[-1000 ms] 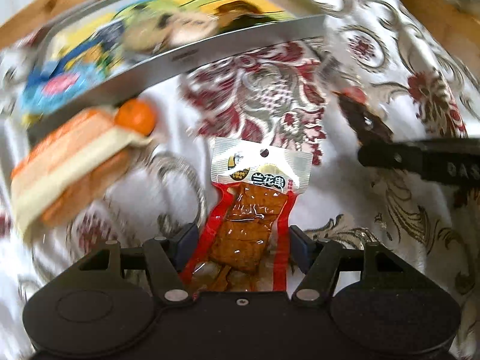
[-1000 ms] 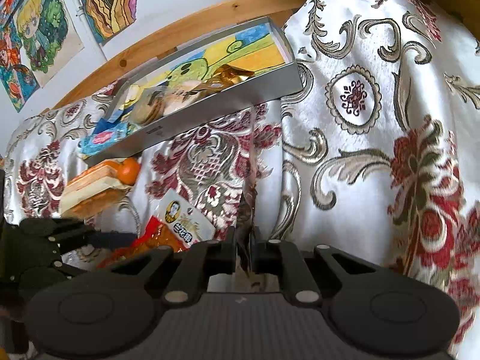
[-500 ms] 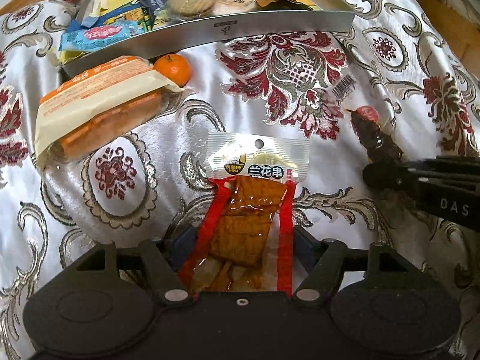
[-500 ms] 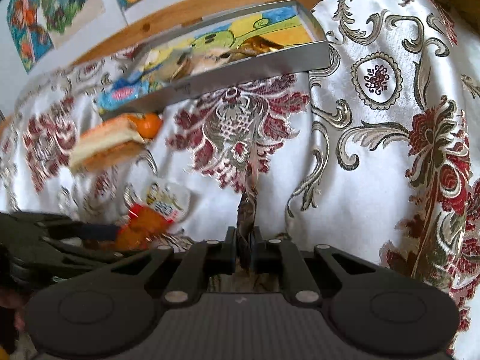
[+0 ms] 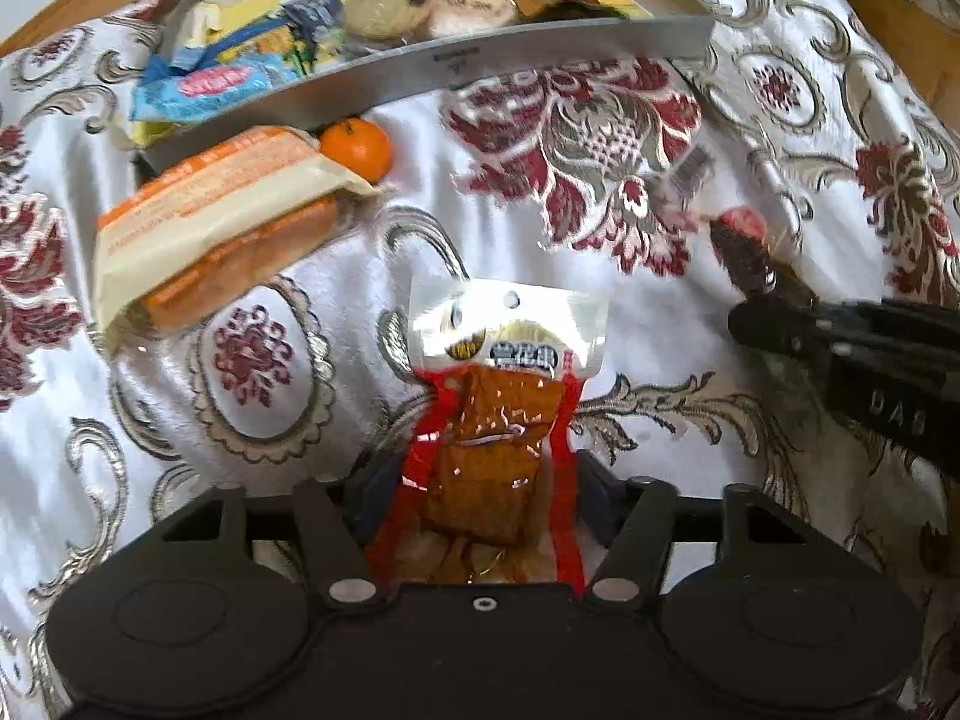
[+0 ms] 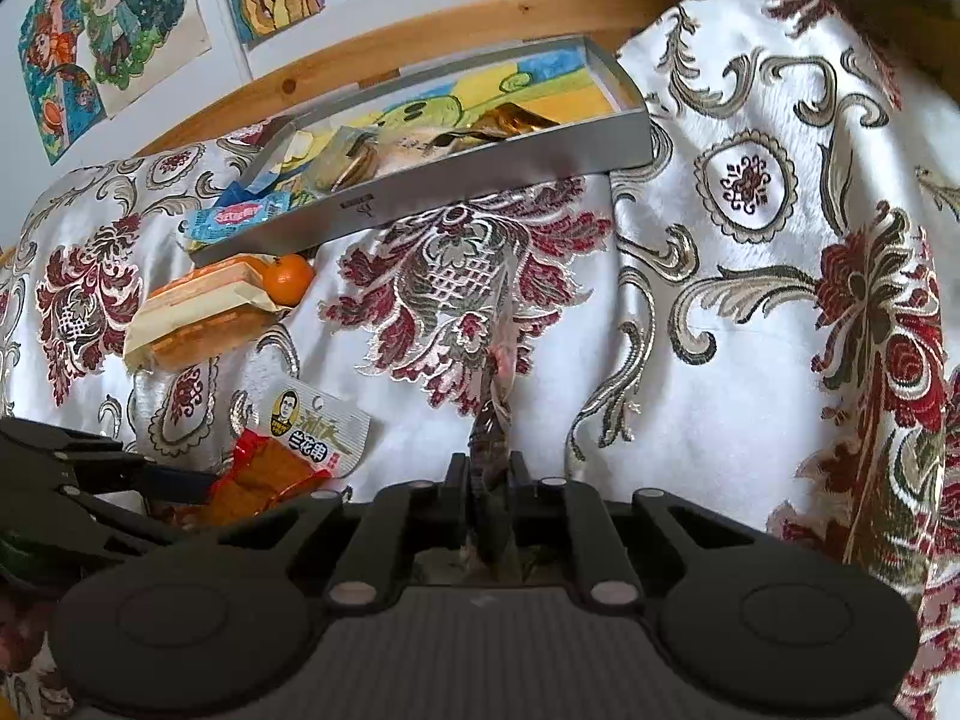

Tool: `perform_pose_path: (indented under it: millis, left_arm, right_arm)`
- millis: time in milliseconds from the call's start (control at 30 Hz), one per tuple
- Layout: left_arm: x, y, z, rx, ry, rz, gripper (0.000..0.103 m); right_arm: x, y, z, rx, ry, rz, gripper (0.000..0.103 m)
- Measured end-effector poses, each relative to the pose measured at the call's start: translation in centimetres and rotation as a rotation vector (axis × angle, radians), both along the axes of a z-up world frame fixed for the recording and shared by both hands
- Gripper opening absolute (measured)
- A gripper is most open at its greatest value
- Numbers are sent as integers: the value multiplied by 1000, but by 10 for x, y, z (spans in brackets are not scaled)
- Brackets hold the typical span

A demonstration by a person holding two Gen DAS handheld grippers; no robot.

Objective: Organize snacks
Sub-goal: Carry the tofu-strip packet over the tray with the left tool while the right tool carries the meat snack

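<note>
My left gripper (image 5: pixel 474 480) is shut on a red and clear pouch of brown tofu skewers (image 5: pixel 498 414), held above the cloth; the pouch also shows in the right wrist view (image 6: pixel 288 462). My right gripper (image 6: pixel 487 468) is shut on a thin dark snack stick in clear wrap (image 6: pixel 495 408), seen edge on; in the left wrist view the stick (image 5: pixel 744 252) sticks out of the right gripper at the right. A grey tray (image 6: pixel 480 180) with several snack packs stands at the back; it also shows in the left wrist view (image 5: pixel 456 66).
An orange and cream bread pack (image 5: pixel 216 222) and a small orange (image 5: pixel 355 147) lie just in front of the tray's left end. A blue packet (image 5: pixel 204 87) hangs over the tray's left end. The patterned cloth (image 6: pixel 750 300) covers the surface. A wooden rail (image 6: pixel 420 42) and drawings are behind.
Both grippers keep their hold. The left wrist view has shifted slightly, with the tray and bread pack now nearer. The right wrist view has swung so the tray sits more to the middle.
</note>
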State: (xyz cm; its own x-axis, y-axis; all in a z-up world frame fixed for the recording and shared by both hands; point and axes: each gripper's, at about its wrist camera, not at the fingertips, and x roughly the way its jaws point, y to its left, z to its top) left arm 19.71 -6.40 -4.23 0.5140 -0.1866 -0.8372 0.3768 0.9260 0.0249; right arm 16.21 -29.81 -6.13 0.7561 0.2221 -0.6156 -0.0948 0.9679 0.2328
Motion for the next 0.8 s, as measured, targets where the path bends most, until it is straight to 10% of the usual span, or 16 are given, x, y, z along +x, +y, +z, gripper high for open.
perform_pose_path:
  millis: [667, 800]
  left_arm:
    - [-14, 5, 48, -17, -129, 79, 47]
    - [-14, 1, 61, -125, -169, 109, 47]
  right_arm:
    - [-13, 4, 25, -20, -123, 3, 13]
    - [-16, 3, 31, -1, -159, 8, 13]
